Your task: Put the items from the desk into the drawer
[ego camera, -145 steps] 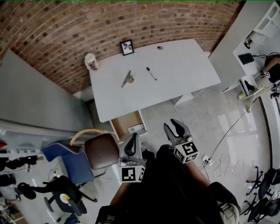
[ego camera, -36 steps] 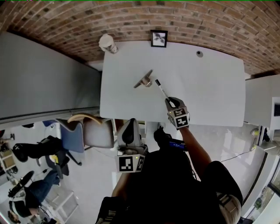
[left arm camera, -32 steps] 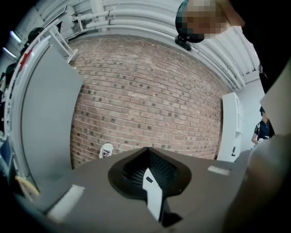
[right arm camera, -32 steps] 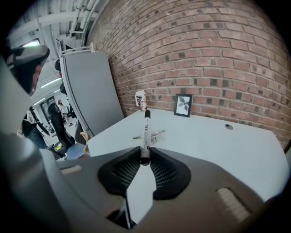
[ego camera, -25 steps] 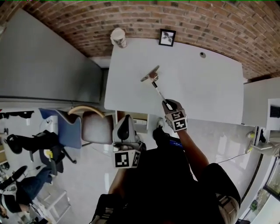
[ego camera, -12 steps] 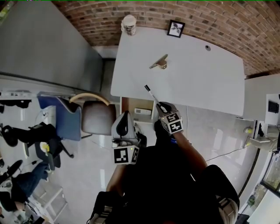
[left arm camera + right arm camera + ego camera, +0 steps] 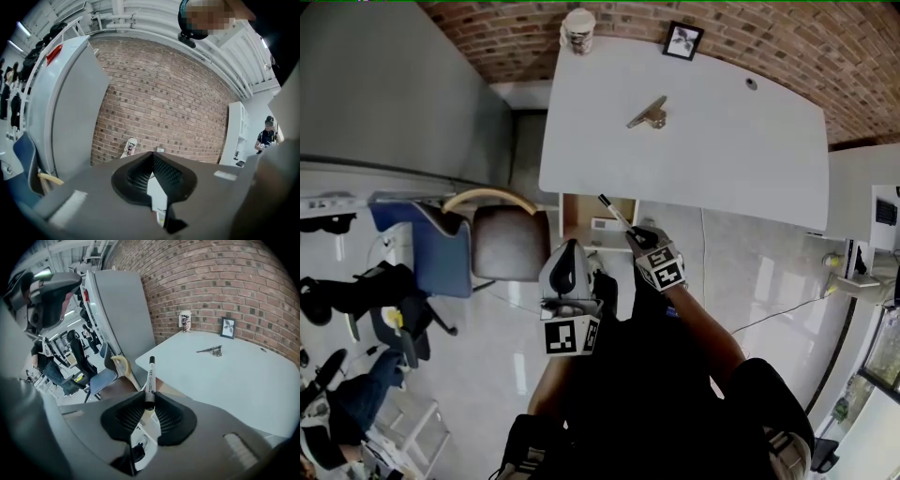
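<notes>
My right gripper [image 7: 639,236] [image 7: 149,405] is shut on a white marker [image 7: 614,213] [image 7: 150,379] with a black cap. It holds the marker off the desk's near edge, over the open drawer [image 7: 598,217]. A metal clip-like tool [image 7: 648,112] [image 7: 212,350] lies on the white desk [image 7: 722,141] [image 7: 243,380]. My left gripper [image 7: 565,270] [image 7: 152,161] hangs shut and empty, nearer me, left of the drawer.
A paper cup [image 7: 578,29] [image 7: 185,321] and a small framed picture [image 7: 682,40] [image 7: 227,327] stand at the desk's far edge by the brick wall. A brown chair [image 7: 508,246] and a blue chair [image 7: 417,244] stand left of the drawer. A grey partition [image 7: 403,84] lies left.
My right gripper took the marker off the desk and carried it back past the near edge, over the open drawer. The left gripper stayed shut near my body.
</notes>
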Available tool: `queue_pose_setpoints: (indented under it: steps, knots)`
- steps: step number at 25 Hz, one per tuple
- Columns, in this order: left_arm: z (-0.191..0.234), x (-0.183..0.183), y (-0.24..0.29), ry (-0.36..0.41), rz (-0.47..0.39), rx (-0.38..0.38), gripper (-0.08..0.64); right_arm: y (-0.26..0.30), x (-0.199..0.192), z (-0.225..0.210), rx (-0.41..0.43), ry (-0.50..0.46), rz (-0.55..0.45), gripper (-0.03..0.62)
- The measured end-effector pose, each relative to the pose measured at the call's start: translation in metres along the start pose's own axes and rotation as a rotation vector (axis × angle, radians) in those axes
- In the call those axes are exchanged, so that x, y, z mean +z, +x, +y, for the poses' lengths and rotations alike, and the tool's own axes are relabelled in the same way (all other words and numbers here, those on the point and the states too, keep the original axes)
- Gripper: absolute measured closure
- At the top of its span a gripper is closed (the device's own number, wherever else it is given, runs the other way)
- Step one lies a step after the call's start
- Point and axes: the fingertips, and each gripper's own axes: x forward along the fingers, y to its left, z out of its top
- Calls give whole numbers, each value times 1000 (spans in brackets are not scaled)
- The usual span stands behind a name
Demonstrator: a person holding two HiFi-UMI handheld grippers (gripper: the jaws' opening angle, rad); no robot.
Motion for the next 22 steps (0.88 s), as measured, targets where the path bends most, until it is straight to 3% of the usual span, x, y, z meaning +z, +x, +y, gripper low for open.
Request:
queue_pose_setpoints:
  steps: [5, 17, 22]
  knots:
    - [7, -16, 5, 7, 14, -22, 541, 25, -30, -3, -14, 44, 54, 522]
    - [4, -57, 25, 17, 68, -87, 541, 85, -125, -32, -99, 327, 221, 522]
    - [6, -84, 36, 25, 104, -120, 541, 112, -158, -38, -123, 359, 296, 522]
